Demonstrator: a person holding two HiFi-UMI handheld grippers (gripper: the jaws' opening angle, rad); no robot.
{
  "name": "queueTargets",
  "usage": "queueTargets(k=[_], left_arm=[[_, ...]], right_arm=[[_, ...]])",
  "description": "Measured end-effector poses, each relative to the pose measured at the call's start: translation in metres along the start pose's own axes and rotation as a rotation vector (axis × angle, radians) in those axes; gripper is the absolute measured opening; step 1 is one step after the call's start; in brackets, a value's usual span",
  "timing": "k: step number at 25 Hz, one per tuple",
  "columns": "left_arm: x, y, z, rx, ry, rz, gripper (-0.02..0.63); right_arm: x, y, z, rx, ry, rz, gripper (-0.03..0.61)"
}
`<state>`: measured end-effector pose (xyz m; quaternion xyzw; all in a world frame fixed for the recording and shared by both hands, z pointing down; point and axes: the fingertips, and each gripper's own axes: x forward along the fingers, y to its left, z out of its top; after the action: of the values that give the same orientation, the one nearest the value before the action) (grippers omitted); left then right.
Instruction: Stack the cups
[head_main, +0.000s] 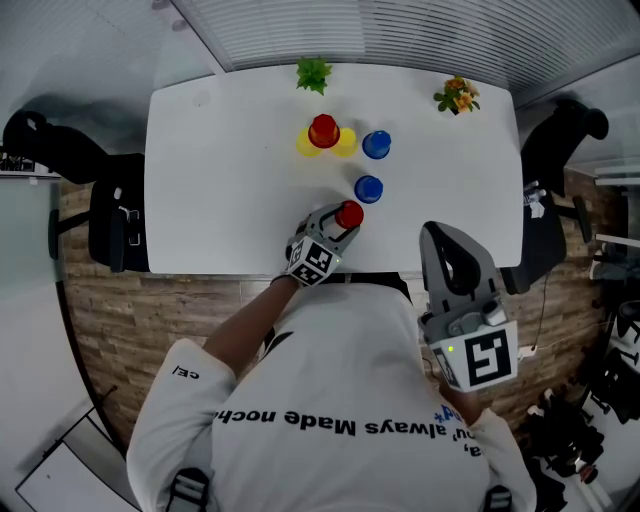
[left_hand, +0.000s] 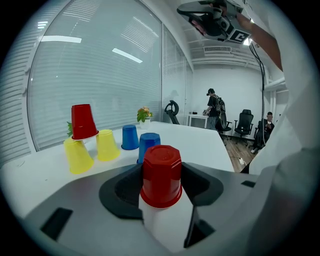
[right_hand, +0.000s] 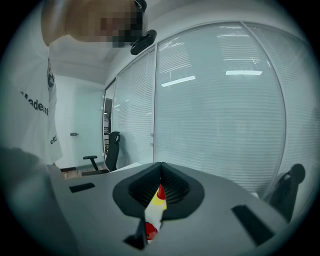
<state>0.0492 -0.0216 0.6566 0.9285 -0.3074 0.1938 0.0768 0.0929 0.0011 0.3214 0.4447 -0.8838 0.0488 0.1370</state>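
An upside-down red cup (head_main: 349, 214) (left_hand: 161, 175) stands near the white table's (head_main: 220, 180) front edge. My left gripper (head_main: 342, 222) (left_hand: 161, 187) is shut on it, with a dark pad pressing each side. Whether the cup is off the table I cannot tell. Farther back, another red cup (head_main: 323, 130) (left_hand: 83, 121) sits upside down on top of two yellow cups (head_main: 307, 143) (left_hand: 77, 156). One blue cup (head_main: 368, 188) (left_hand: 149, 145) stands just beyond the held cup, a second blue cup (head_main: 376, 144) (left_hand: 130, 137) behind it. My right gripper (head_main: 437, 238) (right_hand: 156, 200) is shut and empty, off the table's front edge.
Two small potted plants (head_main: 313, 73) (head_main: 457, 96) stand at the table's far edge against a glass wall with blinds. Black office chairs (head_main: 565, 130) (head_main: 30, 135) flank the table. In the left gripper view, people (left_hand: 215, 107) and more chairs are far off in the room.
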Motion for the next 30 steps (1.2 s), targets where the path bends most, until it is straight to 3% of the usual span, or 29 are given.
queueTargets(k=[30], left_arm=[[-0.020, 0.034, 0.093, -0.017, -0.105, 0.092, 0.256]], right_arm=[[0.007, -0.008, 0.012, -0.013, -0.037, -0.002, 0.008]])
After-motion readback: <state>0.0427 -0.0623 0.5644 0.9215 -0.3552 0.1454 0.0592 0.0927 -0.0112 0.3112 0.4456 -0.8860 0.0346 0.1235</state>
